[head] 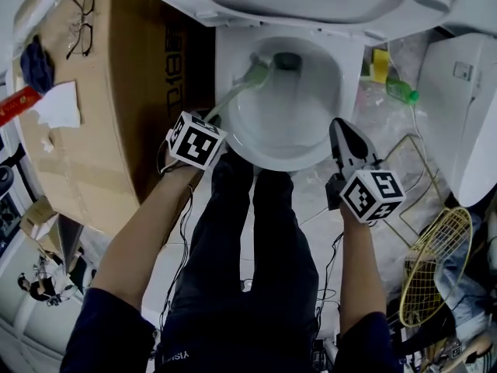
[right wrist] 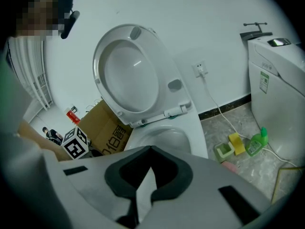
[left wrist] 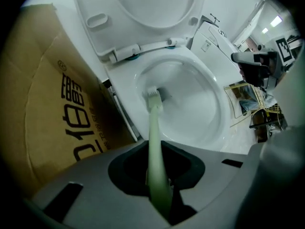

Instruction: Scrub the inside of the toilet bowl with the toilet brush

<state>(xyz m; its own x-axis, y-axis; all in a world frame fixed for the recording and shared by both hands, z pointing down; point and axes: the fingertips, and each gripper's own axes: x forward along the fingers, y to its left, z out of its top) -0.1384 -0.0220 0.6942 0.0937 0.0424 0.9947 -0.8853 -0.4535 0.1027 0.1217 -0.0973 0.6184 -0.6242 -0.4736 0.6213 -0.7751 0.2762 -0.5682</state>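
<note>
Now left tool [left wrist: 159, 180] clamps toilet brush [left wrist: 154, 113], head inside toilet bowl [left wrist: 200, 109]; right tool [head: 347, 140] closed, empty, beside rim.

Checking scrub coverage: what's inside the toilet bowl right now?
The toilet brush has its head inside the toilet bowl, beside the dark drain opening; the left gripper clamps its handle. Porcelain under the bristles and below the rim is hidden.

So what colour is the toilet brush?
The toilet brush is pale green, seen best in the left gripper view.
</note>
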